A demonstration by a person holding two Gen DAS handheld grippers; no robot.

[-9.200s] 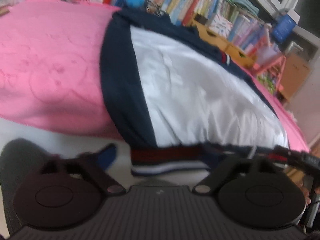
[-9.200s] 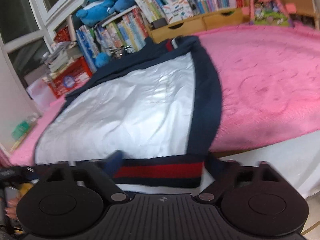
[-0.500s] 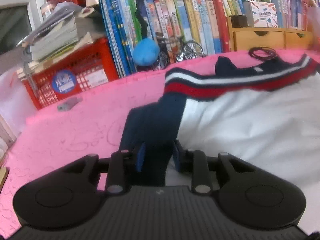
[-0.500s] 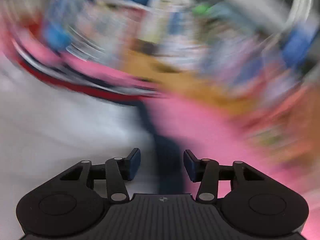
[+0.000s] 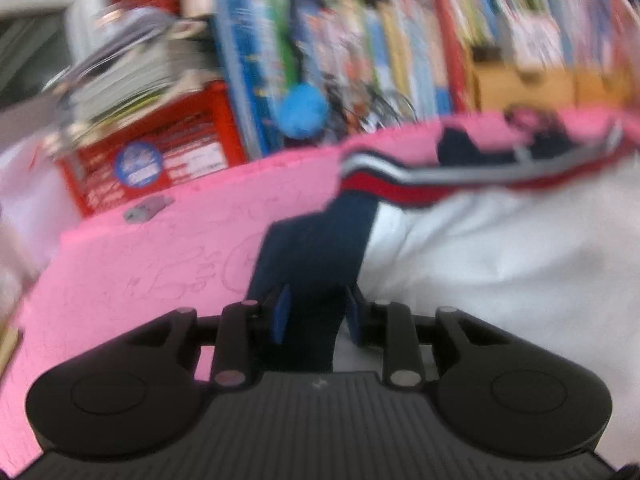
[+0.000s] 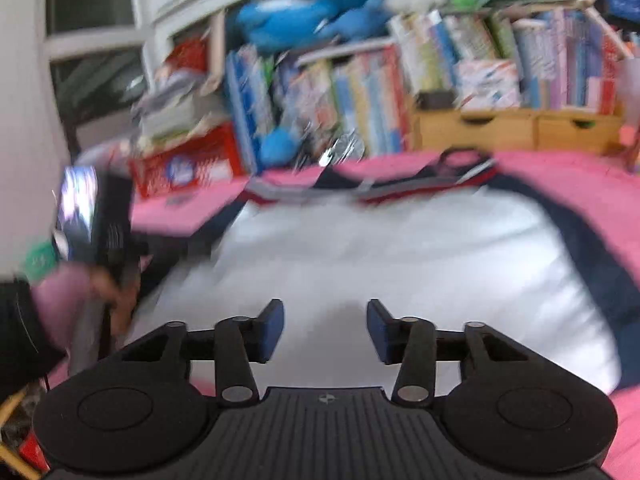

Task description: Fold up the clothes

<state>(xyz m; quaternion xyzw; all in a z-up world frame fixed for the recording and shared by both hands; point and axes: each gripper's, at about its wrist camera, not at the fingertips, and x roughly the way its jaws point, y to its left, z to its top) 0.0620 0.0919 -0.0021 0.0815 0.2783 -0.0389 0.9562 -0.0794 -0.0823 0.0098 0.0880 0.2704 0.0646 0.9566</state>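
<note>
Red crate: on our far left in the left wrist view we see a boxy plastic basket with a round blue sticker, loose papers heaped on top.
Pink blanket: we read it as a soft, matte spread with faint curling lines pressed into it; it covers the whole surface under the garment.
Small grey piece: a flat, oblong bit lies on the pink near the crate; we cannot tell what it is.
Books: upright spines in many colours, blurred, with a round blue plush ball in front of them.
Left gripper: we see its blue pads pinching a navy strip of the jacket, the cloth rising slack from between them.
Jacket: spread on the blanket with its smooth, shiny white lining up, navy edging at the sides, and a ribbed red, white and navy band along the far end.
Wooden drawers: pale, box-shaped, with scooped pulls, at the right under more books.
Right gripper: we see it over the white lining with its jaws closing, a clear gap between the pads and no cloth pinched there.
Person's hand: at the left of the right wrist view, in a pink sleeve, blurred, around the other tool's handle.
</note>
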